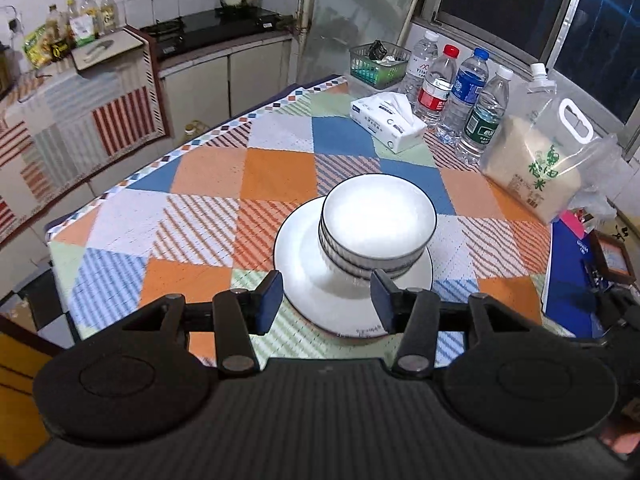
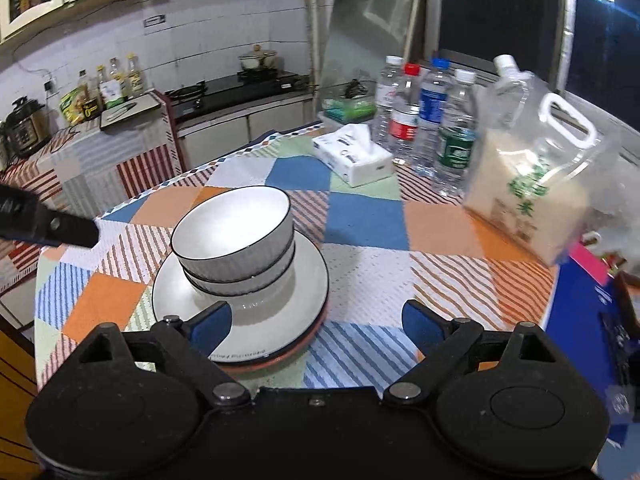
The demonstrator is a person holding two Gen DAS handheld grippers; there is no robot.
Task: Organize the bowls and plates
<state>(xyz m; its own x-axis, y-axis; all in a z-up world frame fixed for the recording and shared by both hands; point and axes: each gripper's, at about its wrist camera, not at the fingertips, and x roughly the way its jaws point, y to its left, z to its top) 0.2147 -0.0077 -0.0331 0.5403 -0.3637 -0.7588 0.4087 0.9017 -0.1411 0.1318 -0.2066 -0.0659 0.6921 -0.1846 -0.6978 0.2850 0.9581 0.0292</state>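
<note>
Stacked white bowls with dark rims [image 1: 376,224] sit on stacked white plates [image 1: 304,256] on the patchwork tablecloth. In the right wrist view the bowls [image 2: 234,236] rest on the plates [image 2: 304,280], with an orange-rimmed plate at the bottom. My left gripper [image 1: 326,300] is open and empty, above the near edge of the plates. My right gripper [image 2: 316,326] is open and empty, its left finger [image 2: 212,326] over the plate's near rim. The left gripper's tip [image 2: 52,228] shows at the left edge.
A tissue box [image 1: 388,120], several water bottles [image 1: 460,96], a green basket [image 1: 378,62] and a rice bag [image 1: 536,164] stand at the table's back right. Blue books [image 1: 568,280] lie at the right edge. A kitchen counter with a stove [image 1: 208,32] lies beyond.
</note>
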